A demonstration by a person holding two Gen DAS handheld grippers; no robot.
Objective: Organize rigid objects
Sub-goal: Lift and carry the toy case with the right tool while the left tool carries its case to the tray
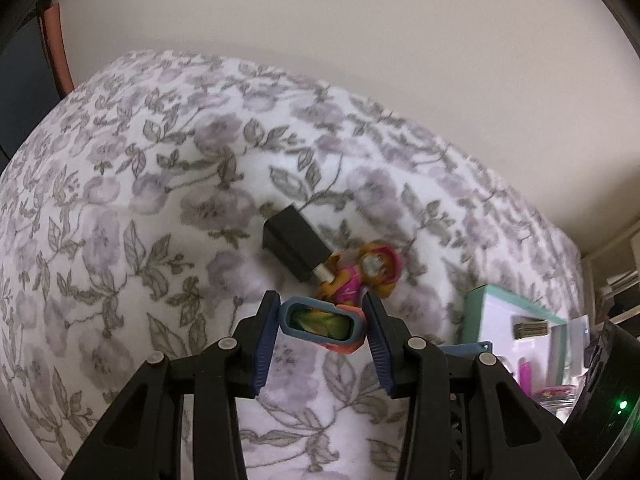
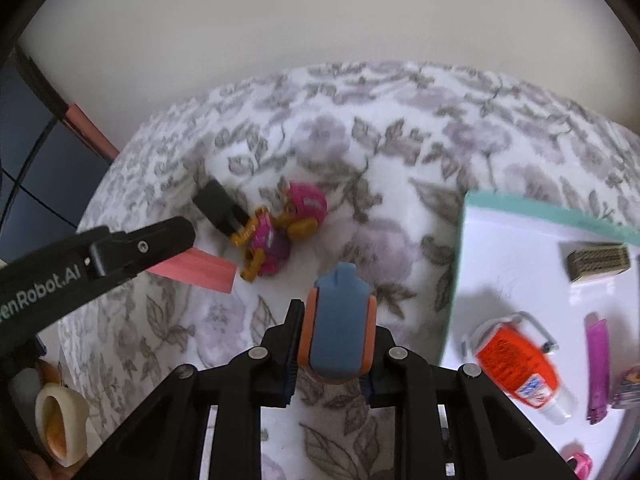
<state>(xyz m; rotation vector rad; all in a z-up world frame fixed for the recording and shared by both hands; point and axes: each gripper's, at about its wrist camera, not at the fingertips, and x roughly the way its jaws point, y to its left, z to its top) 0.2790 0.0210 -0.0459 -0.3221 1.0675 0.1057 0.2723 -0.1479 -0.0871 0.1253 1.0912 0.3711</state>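
You are working over a bed spread with a white blanket (image 1: 160, 208) printed in mauve flowers and grey-green leaves. Behind its far edge rises a plain cream wall (image 1: 360, 40), evenly lit (soft light, no hard shadows). At the far left corner stands a salmon-pink strip (image 1: 60, 52) beside a dark panel (image 2: 36, 160). Pale shelving (image 1: 616, 264) shows past the right edge.

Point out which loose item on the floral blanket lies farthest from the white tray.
The black rectangular adapter: it lies beyond the pink-and-yellow toy figure, which sits between it and the teal-edged white tray.
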